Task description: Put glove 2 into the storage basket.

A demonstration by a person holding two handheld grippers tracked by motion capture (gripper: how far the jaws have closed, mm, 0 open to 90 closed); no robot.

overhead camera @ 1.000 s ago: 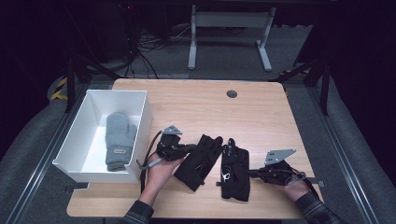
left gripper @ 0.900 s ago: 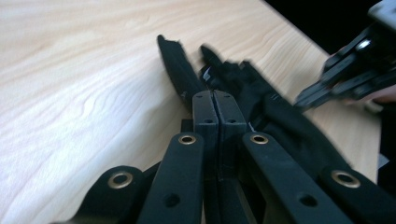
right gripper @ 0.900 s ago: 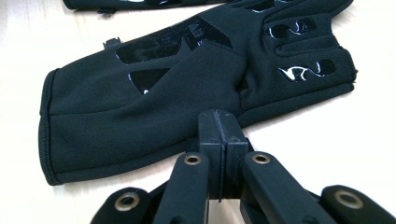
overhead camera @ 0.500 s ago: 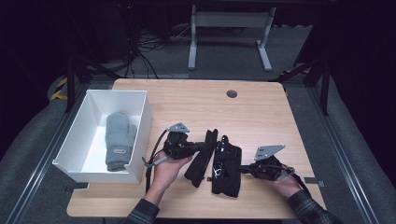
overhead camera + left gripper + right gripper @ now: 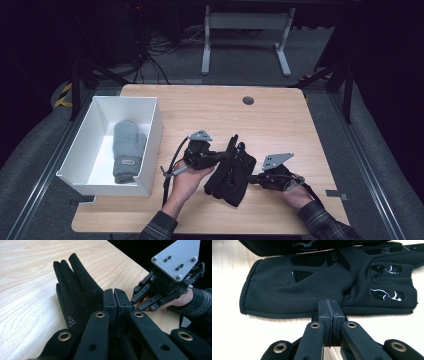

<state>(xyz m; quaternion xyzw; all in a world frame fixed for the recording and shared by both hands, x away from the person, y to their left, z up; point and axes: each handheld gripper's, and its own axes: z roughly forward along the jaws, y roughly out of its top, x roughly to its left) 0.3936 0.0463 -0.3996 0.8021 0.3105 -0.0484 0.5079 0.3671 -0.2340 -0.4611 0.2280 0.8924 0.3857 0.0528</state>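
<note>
Left fingers [image 5: 115, 298]: pinched on a black glove [image 5: 77, 297], lifting its edge over its mate.
Right fingers [image 5: 329, 308]: clamped on the lower glove [image 5: 312, 290] — pinning it to the worktop [image 5: 200, 107].

Black claws [image 5: 227, 155], grey triangular plates, plaid sleeves [image 5: 325, 227]

A light wooden desk [image 5: 280, 115] fills the middle of the high view, its grain running side to side, with a small dark round grommet [image 5: 248, 100] set near its far edge. On the desk's left side sits a white rectangular bin [image 5: 150, 135], and inside it a grey knitted mitten [image 5: 127, 150] lies flat, cuff toward the near end, a small label on the cuff. Beyond the desk, a pale metal stand [image 5: 245, 30] rests on grey floor, dark cables [image 5: 150, 55] tangled beside it.
</note>
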